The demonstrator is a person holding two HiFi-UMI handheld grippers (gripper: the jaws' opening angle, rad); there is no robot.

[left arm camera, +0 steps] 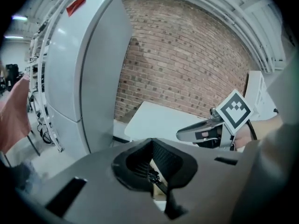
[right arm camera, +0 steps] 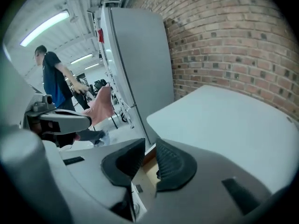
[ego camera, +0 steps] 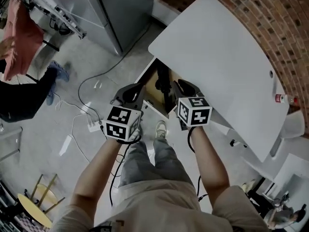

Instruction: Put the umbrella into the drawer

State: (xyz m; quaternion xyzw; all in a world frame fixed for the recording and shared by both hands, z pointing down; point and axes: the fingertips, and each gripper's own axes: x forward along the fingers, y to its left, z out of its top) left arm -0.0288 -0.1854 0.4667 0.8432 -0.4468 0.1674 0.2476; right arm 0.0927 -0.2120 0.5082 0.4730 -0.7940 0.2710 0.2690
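The white table (ego camera: 217, 57) has its drawer (ego camera: 150, 83) pulled open below the near edge, showing a wooden inside. A long dark thing, apparently the umbrella (ego camera: 165, 88), lies in the drawer. Both grippers hang well above the drawer, side by side in front of me. My left gripper (ego camera: 136, 90) is at the drawer's left; in its own view the pads (left arm camera: 161, 155) meet at the tips with nothing held. My right gripper (ego camera: 186, 87) is at the drawer's right. Its pads (right arm camera: 170, 164) stand a narrow gap apart, and only the drawer below shows between them.
A tall grey cabinet (ego camera: 111, 8) stands left of the table against the brick wall (ego camera: 270, 23). Cables and a power strip (ego camera: 91, 125) lie on the floor. A rack with pink cloth (ego camera: 19, 37) is far left, a yellow stool (ego camera: 36, 209) behind me. A person (right arm camera: 53, 78) stands beyond.
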